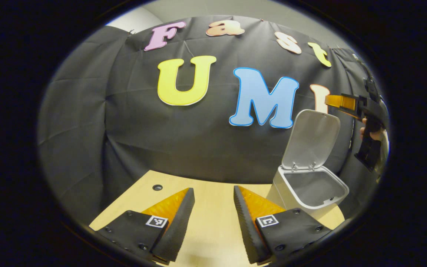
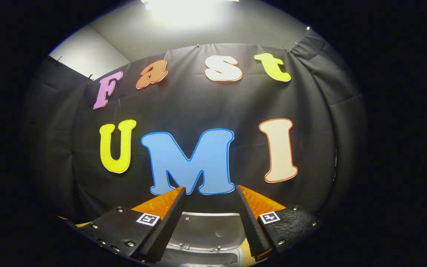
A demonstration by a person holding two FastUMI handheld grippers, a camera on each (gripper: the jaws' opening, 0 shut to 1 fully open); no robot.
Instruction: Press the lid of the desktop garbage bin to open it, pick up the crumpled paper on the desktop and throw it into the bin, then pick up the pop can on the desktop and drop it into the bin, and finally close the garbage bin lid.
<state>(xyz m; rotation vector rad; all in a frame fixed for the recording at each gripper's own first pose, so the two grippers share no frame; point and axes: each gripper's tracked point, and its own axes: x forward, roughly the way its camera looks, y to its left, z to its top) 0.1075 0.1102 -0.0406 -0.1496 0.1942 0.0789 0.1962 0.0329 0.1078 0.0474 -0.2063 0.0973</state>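
No legible text or numbers on any object. Only signs: a square black-and-white marker tag [image 1: 156, 221] on each finger of the left gripper [image 1: 213, 190], and likewise on the right gripper [image 2: 209, 189]. Patterns only, nothing readable.

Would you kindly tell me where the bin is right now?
In the left gripper view the bin stands open on the table's right side, beyond the left claw, under the right claw.

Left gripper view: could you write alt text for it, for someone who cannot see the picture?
A small white desktop garbage bin stands on a pale wooden desk with its lid raised upright. The left gripper hovers over the desk beside it, jaws open and holding nothing. Above the bin, a hand holds the right gripper.
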